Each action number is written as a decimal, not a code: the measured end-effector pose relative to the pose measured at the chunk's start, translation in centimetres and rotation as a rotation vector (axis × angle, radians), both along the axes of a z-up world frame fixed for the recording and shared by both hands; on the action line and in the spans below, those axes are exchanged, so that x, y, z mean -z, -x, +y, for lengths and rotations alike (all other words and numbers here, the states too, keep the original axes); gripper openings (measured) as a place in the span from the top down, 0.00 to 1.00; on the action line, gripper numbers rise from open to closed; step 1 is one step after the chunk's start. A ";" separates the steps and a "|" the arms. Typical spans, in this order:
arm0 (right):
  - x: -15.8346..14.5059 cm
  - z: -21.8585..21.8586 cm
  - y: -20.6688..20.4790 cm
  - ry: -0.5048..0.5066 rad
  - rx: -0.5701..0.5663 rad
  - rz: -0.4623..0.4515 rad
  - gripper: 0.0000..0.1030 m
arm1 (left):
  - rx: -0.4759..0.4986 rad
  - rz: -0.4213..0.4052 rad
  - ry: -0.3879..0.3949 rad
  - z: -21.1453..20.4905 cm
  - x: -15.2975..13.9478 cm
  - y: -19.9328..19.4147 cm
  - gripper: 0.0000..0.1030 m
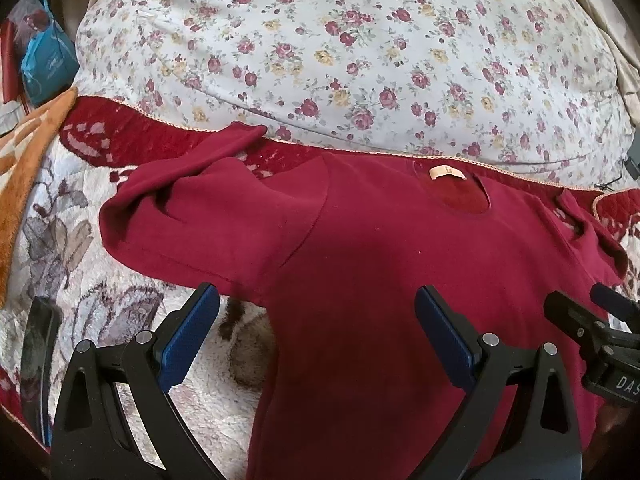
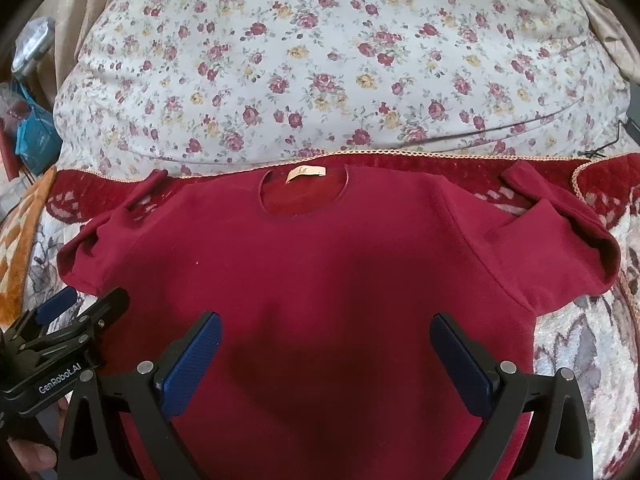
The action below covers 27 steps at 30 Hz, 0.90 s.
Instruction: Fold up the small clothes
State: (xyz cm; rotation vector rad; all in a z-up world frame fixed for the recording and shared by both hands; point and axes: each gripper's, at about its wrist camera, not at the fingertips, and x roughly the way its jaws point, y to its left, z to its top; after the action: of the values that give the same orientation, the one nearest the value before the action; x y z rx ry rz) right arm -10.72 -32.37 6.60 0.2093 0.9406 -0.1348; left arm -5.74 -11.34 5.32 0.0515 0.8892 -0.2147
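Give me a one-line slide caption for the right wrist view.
Right gripper, jaws open, above a red shirt spread flat on a patterned blanket, left gripper alongside.

The sweater [image 2: 320,272] is plain dark red, with a pale beige neck label [image 2: 306,173]. The duvet [image 2: 320,60] is white, strewn with small maroon and yellow roses. The blanket [image 1: 80,264] is cream with grey-brown leaves and a dark red border. Both grippers' pads [image 1: 188,340] are blue on black frames.
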 end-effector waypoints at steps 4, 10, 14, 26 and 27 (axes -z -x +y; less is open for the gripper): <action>0.0 0.3 -0.2 0.008 -0.001 0.002 0.00 | -0.007 0.004 0.007 0.3 0.1 -0.1 0.04; 0.2 0.3 -0.7 0.001 -0.012 0.011 0.00 | -0.008 0.008 0.005 0.4 0.2 -0.3 0.04; 0.3 0.6 -0.9 0.002 -0.018 0.013 0.00 | -0.008 0.010 0.004 0.5 0.2 -0.4 0.04; 0.5 0.5 -1.3 -0.003 -0.013 0.021 0.00 | -0.009 0.013 0.006 0.8 0.4 -0.6 0.04; 0.5 0.4 -1.3 -0.005 -0.012 0.022 0.00 | -0.009 0.014 0.006 0.8 0.4 -0.6 0.04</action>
State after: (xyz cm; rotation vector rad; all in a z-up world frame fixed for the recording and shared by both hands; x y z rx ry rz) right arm -9.38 -31.94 6.07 0.2071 0.9646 -0.1239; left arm -5.17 -10.53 4.90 0.0407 0.9026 -0.2093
